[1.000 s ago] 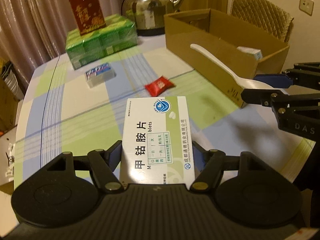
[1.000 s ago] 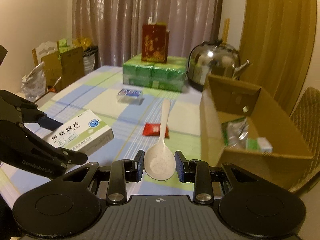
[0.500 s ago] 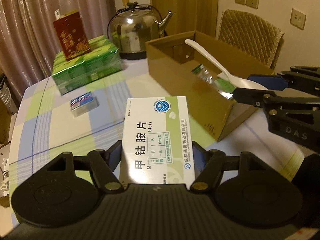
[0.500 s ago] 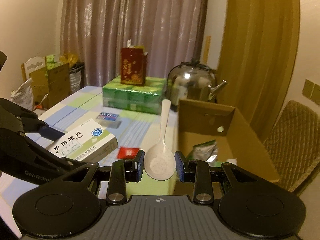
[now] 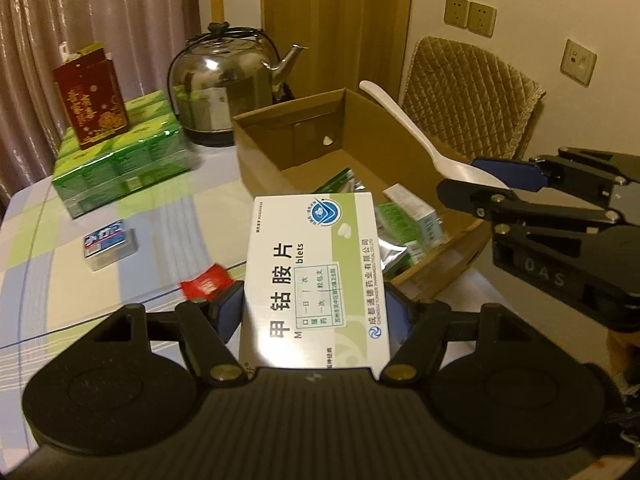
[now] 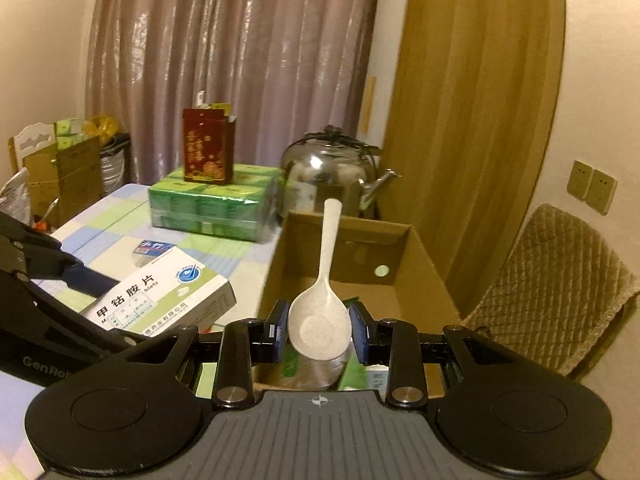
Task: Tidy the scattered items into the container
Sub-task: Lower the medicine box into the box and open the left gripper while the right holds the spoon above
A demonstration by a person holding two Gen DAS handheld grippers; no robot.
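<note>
At the far left of the counter we see a red carton standing upright on a green shrink-wrapped pack, with a small blue and white packet lying flat nearer to us and a red sachet just beside our left claw. Behind the green pack stands a steel kettle. Our left claw is clamped on a white medicine box, blue pads pressing its two long sides, and the box is held above the counter with its far end over the near wall of the cardboard box. Inside that open cardboard box lie green and silver packets. To the right, our right claw is closed tight on the bowl of a white spoon, whose handle points away from us, up over the cardboard box. Further right, a quilted chair back stands behind the cardboard box, near the wall sockets.
</note>
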